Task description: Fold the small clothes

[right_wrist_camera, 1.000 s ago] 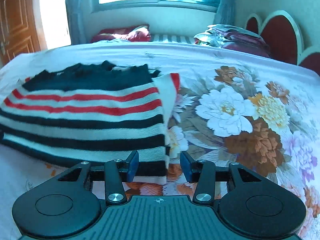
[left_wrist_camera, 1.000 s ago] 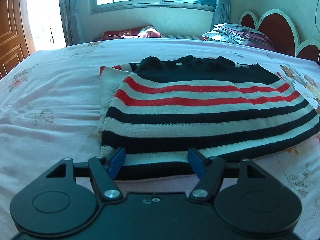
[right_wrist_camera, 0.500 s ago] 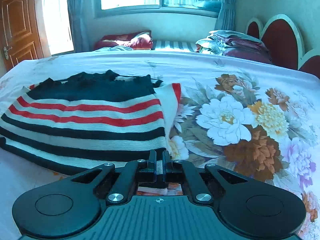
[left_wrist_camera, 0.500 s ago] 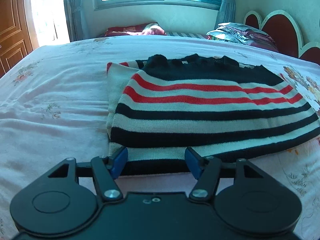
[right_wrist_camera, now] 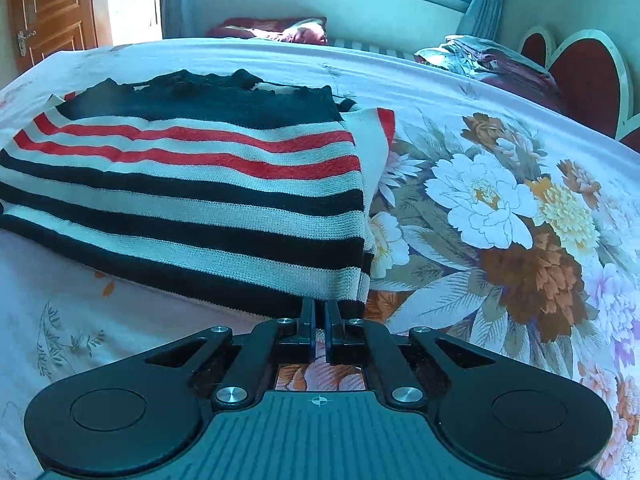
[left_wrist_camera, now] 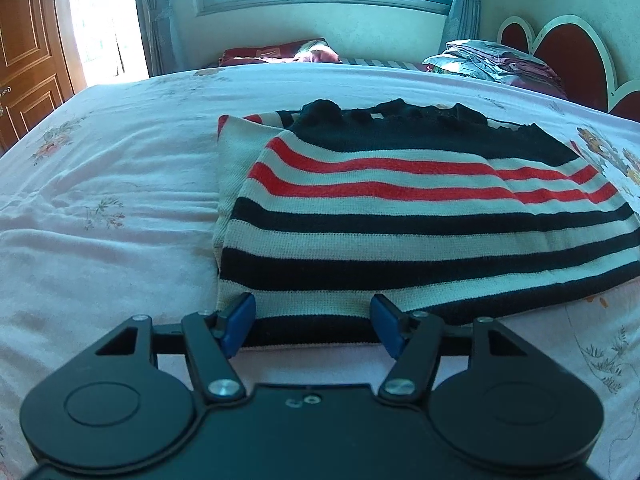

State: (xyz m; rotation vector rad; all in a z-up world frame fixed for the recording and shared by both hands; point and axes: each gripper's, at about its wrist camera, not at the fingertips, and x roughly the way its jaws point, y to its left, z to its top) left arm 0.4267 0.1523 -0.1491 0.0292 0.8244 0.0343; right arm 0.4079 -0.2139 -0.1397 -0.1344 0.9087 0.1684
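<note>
Where the striped sweater (left_wrist_camera: 420,216) lies folded on the bed (left_wrist_camera: 100,208), bare sheet borders every edge. Left gripper (left_wrist_camera: 314,326): jaws wide, astride the sweater's near hem. Right gripper (right_wrist_camera: 319,336): open a second ago, now pinched on the sweater's near corner. Folded bedding (right_wrist_camera: 492,58) beyond the sweater, well apart.

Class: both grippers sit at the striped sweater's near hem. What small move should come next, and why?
Probably close the left gripper on the hem: its jaws stand open around the striped sweater, while the right gripper already looks shut at the near right corner.
</note>
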